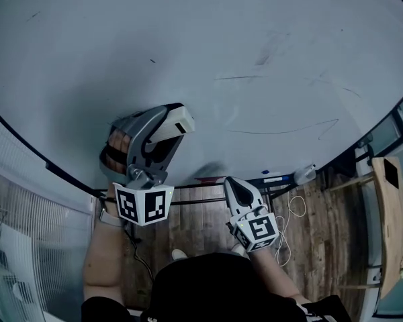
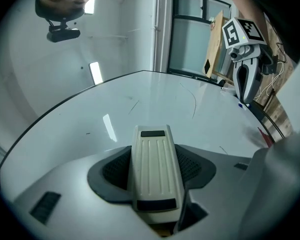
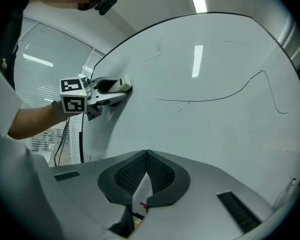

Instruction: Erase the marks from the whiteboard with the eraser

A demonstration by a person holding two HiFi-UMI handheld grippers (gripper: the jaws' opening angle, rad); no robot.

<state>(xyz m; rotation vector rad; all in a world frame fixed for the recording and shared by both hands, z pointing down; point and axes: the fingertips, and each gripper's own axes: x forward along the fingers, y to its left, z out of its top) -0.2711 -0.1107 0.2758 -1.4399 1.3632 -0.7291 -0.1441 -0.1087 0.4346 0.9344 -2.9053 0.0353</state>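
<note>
The whiteboard [image 1: 188,39] fills the upper head view. It bears thin dark marks: a long curved line [image 1: 282,130], a short stroke [image 1: 240,78] and faint smudges [image 1: 265,56]. My left gripper [image 1: 180,122] is shut on a cream ribbed eraser [image 2: 155,169], whose end rests at the board's lower part, left of the marks. My right gripper [image 1: 230,182] is shut with nothing held and hangs below the board's bottom edge. From the right gripper [image 3: 146,155] view, the curved line [image 3: 215,98] runs across the board and the left gripper [image 3: 121,89] shows at the left.
A tray under the board's bottom edge holds a blue-capped marker [image 1: 273,178] and a white object [image 1: 305,174]. A wooden panel [image 1: 389,227] stands at the right over a plank floor [image 1: 316,247]. Window blinds [image 1: 27,233] are at the left. Cables [image 1: 292,210] hang below.
</note>
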